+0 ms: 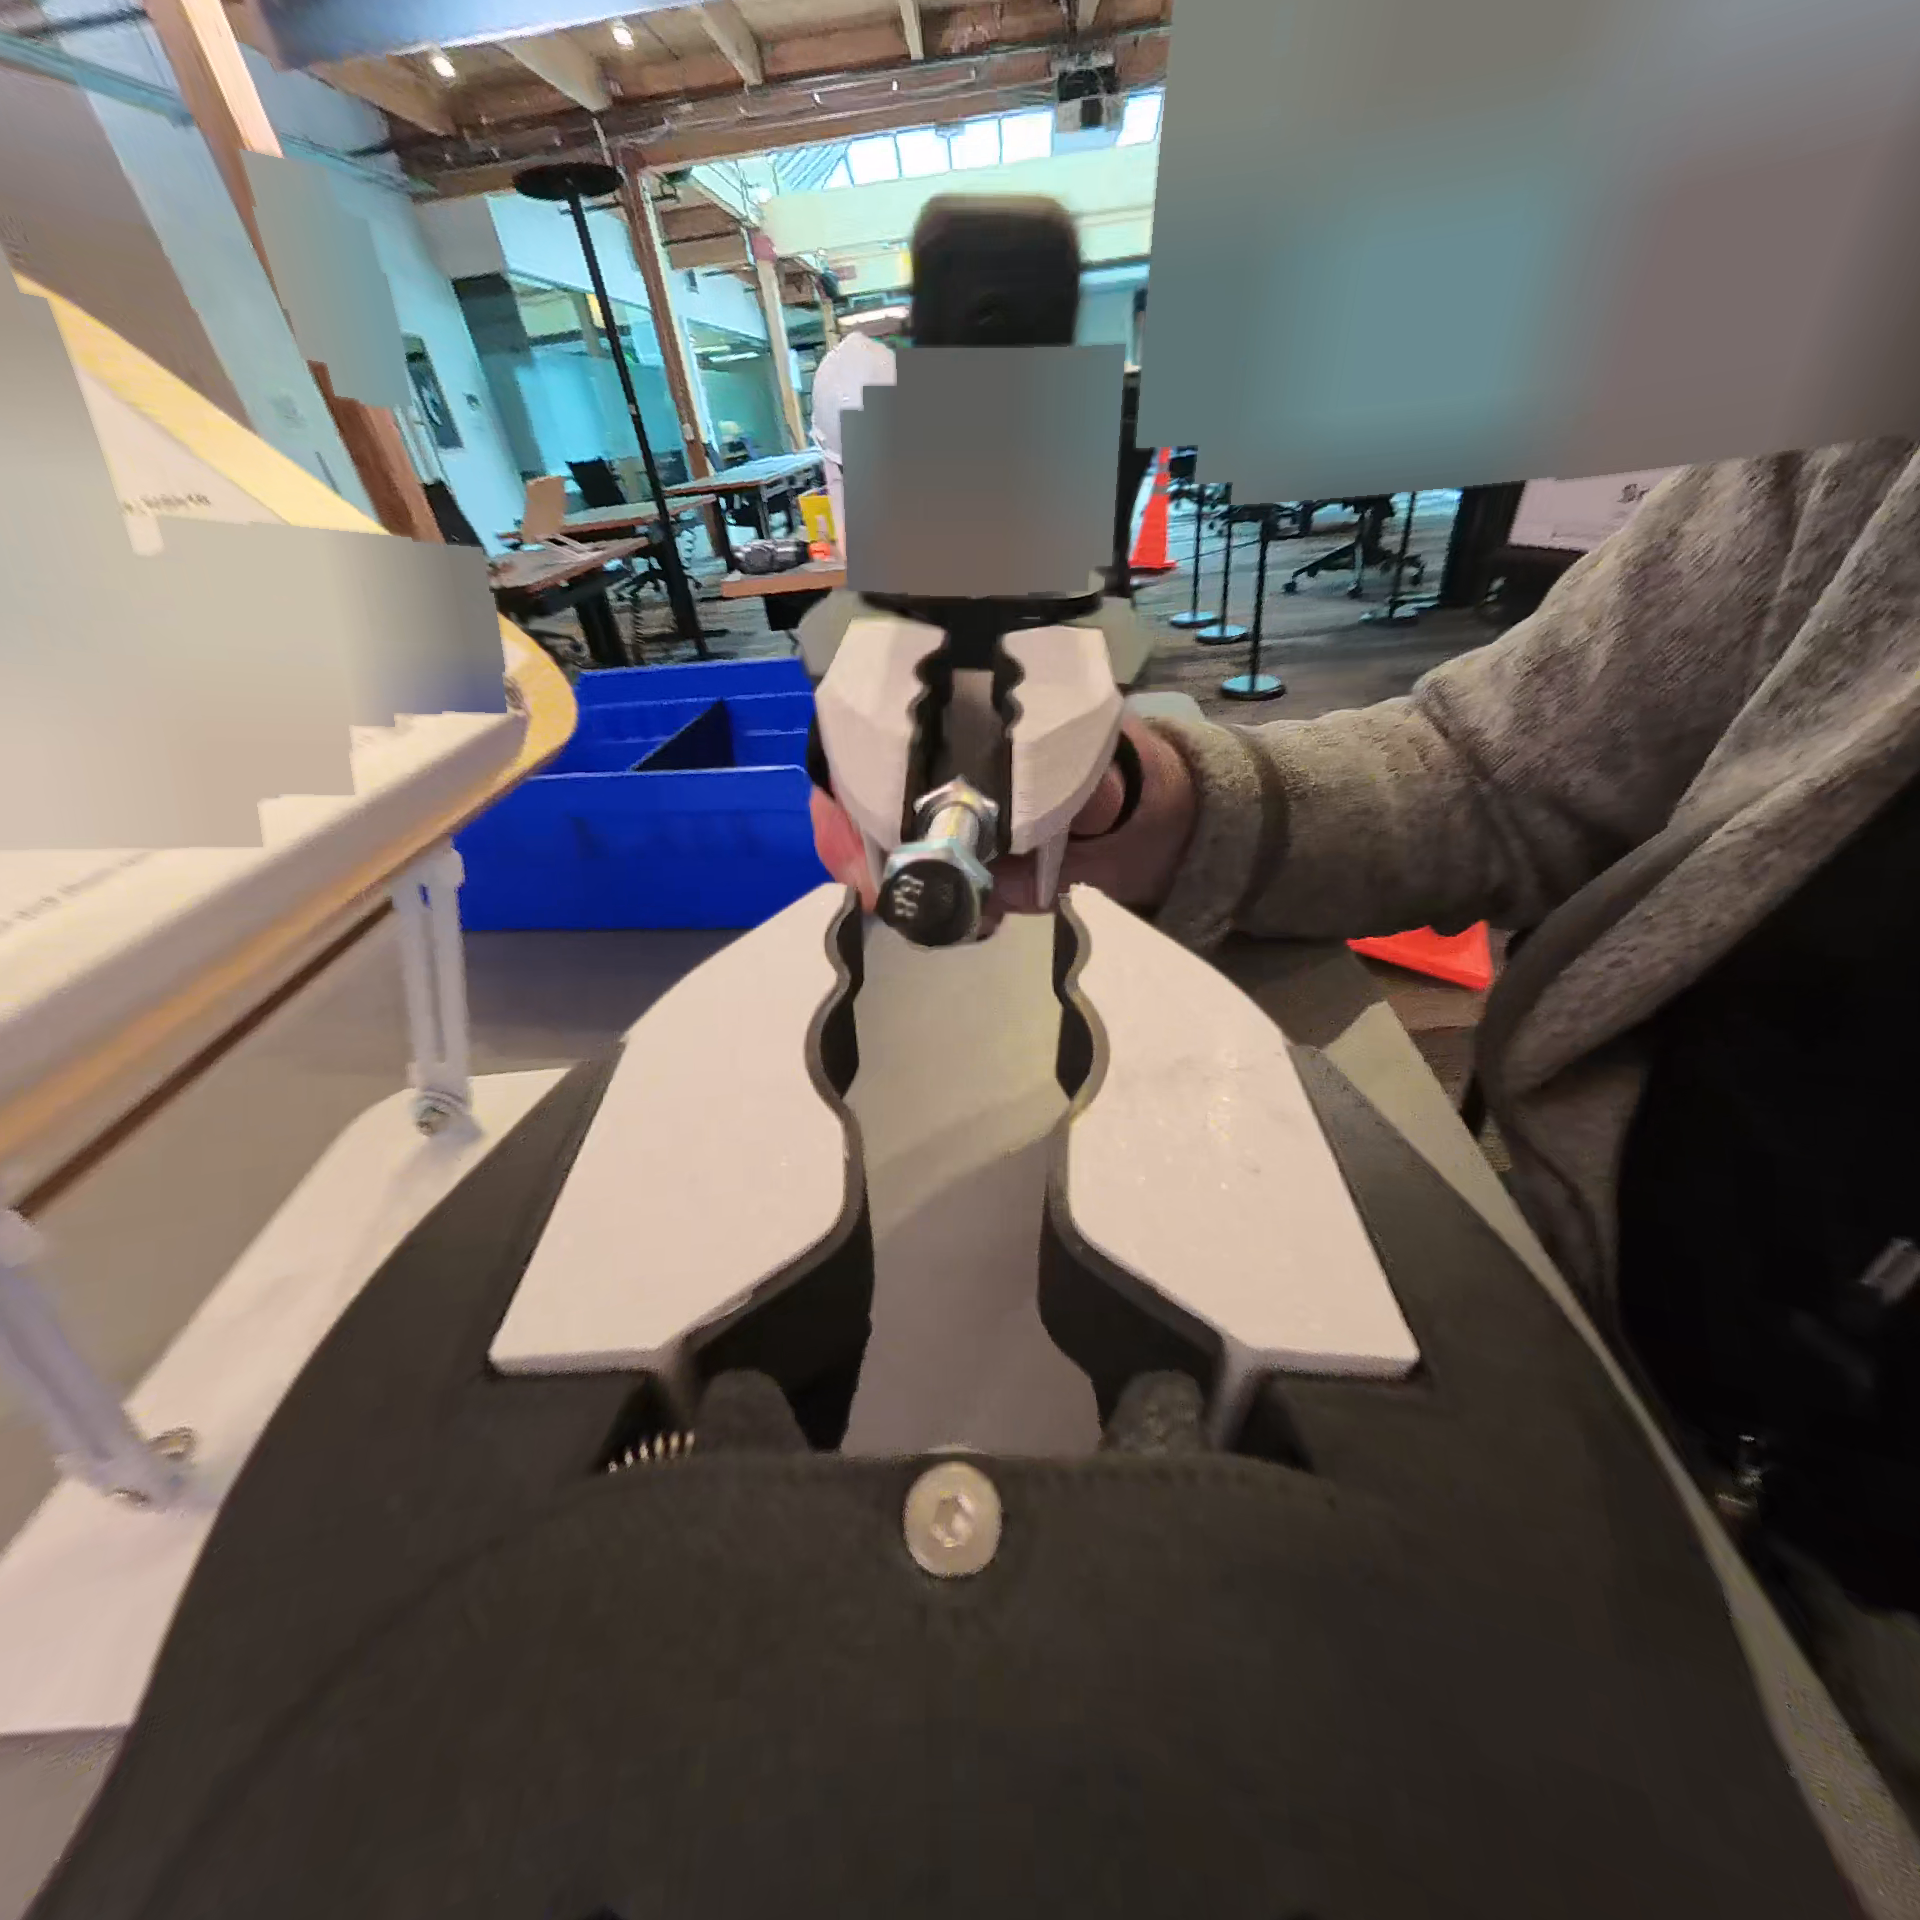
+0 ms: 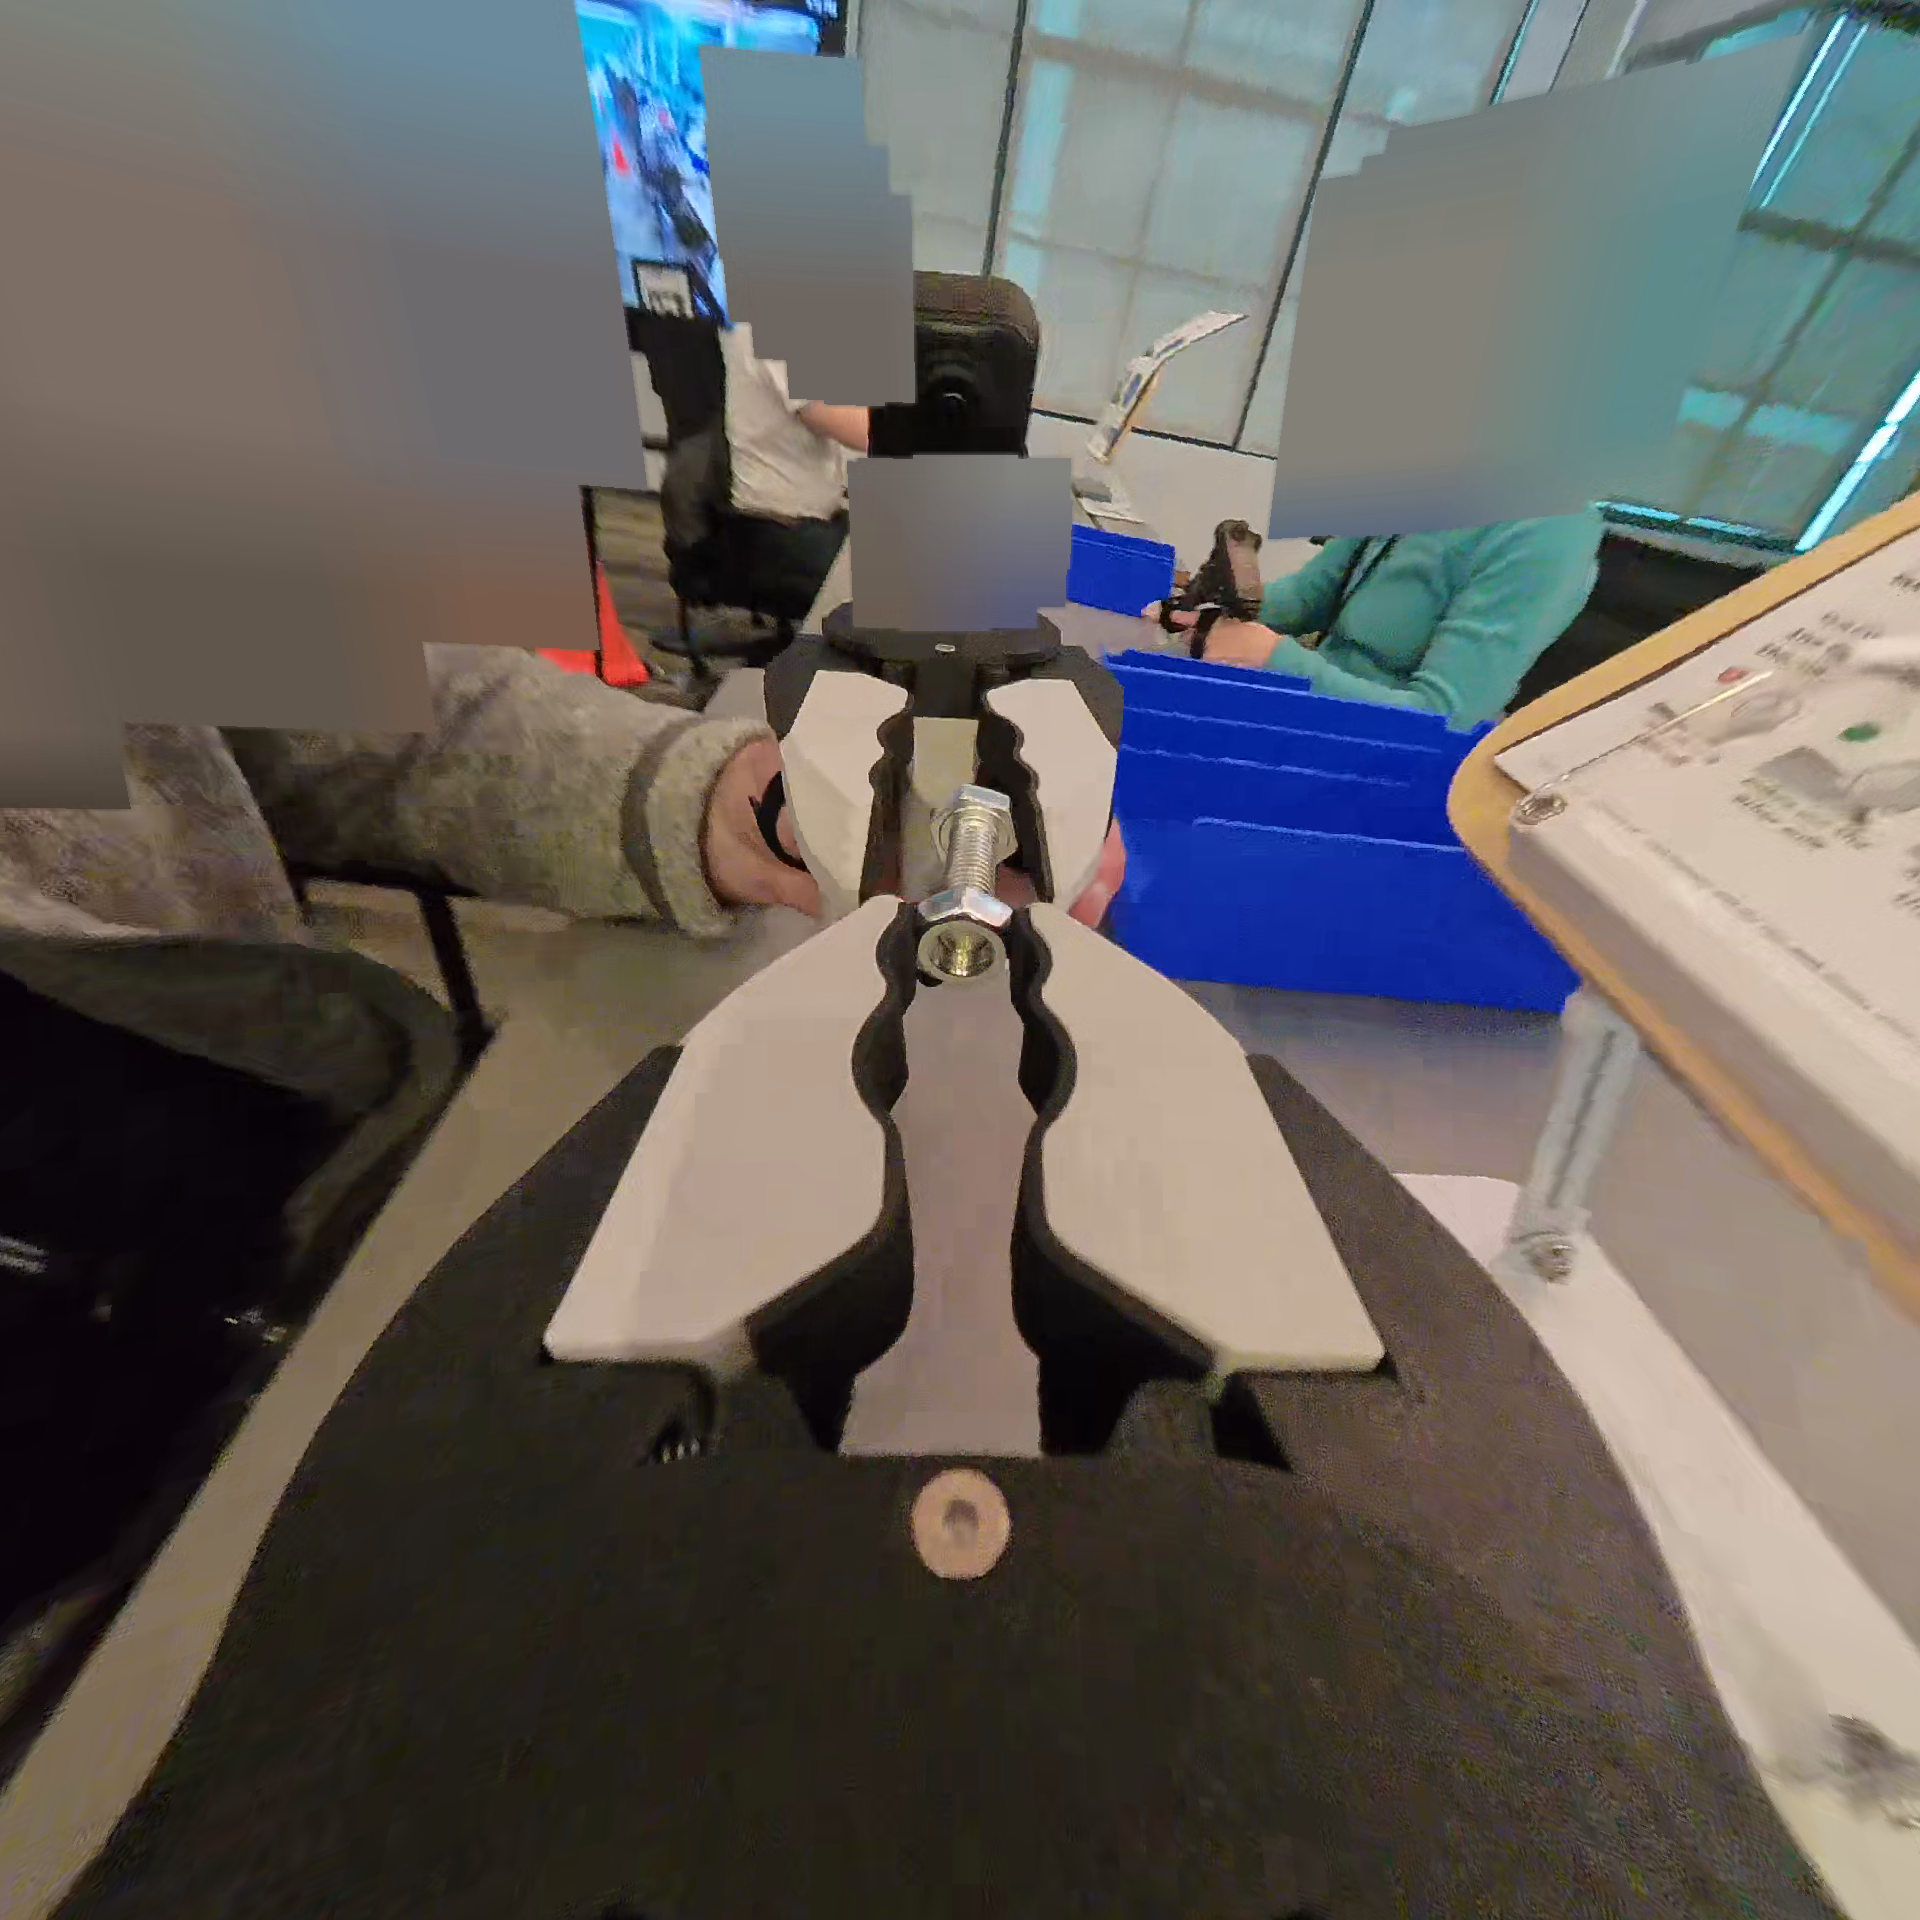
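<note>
Clearly, the right gripper (image 2: 961,951) has its fingers clamped on a nut (image 2: 961,935) threaded onto a bolt (image 1: 935,883), whose head sits between the left gripper's (image 1: 961,925) parted fingers, untouched.

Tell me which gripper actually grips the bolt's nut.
The right gripper: its pads press the nut on the bolt's threaded end. The left gripper stands open around the bolt head.

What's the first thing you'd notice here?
A shiny silver bolt stretches between two tongs that face each other in the middle. The right tongs pinch the nut on its end, while the left tongs stand open at the bolt's head. A bright blue bin sits just behind them.
</note>
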### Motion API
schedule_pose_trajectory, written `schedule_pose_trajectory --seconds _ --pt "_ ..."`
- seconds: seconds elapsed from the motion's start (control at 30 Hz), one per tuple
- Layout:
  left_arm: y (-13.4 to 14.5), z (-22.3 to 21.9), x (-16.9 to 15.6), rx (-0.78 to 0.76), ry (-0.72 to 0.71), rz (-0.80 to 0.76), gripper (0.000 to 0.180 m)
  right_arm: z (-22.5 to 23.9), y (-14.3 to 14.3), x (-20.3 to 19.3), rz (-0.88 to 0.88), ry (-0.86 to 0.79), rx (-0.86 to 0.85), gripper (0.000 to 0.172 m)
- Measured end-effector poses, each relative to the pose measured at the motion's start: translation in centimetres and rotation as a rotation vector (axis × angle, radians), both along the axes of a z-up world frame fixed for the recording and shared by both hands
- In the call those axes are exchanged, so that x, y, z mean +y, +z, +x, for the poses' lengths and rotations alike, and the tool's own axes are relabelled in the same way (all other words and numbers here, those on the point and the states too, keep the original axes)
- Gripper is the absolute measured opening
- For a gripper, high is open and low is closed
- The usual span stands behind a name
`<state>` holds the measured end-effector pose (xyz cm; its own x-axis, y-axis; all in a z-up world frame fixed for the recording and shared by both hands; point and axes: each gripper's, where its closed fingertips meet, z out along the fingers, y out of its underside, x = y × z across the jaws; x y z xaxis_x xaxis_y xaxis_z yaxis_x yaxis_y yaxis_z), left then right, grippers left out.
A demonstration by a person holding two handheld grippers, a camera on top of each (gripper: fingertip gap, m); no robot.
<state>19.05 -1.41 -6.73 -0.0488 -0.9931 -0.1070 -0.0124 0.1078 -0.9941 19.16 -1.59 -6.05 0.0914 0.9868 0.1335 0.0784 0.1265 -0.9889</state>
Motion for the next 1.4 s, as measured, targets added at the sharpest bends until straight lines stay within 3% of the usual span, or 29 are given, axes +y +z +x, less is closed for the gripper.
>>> schedule_pose_trajectory --seconds 0.13,0.53,0.63,0.8,1.0,1.17,1.4 --pt "0.1 -0.2 0.2 0.022 0.031 0.059 0.022 0.1 -0.1 0.1 -0.193 0.093 0.071 0.018" --pt "-0.1 -0.3 0.3 0.071 0.063 0.079 0.017 -0.3 -0.7 0.2 -0.375 0.169 0.111 0.018" --pt "0.0 -0.4 0.5 0.056 0.009 -0.115 0.017 -0.5 -0.8 0.5 -0.201 0.072 0.051 0.018" --pt "0.0 -0.7 0.0 0.011 -0.197 -0.454 0.017 -0.8 -0.9 -0.1 0.44 -0.167 -0.188 0.018" --pt "-1.1 -0.7 0.6 0.01 -0.253 -0.609 0.017 -0.9 -2.1 0.7 0.928 -0.361 -0.477 0.018" --pt "-1.2 -0.8 0.5 0.013 -0.27 -0.638 0.017 -1.0 -2.1 0.7 1.091 -0.412 -0.558 0.017" --pt "-1.1 -0.8 0.6 -0.006 -0.276 -0.625 0.017 -1.0 -2.1 0.6 1.006 -0.383 -0.511 0.017"
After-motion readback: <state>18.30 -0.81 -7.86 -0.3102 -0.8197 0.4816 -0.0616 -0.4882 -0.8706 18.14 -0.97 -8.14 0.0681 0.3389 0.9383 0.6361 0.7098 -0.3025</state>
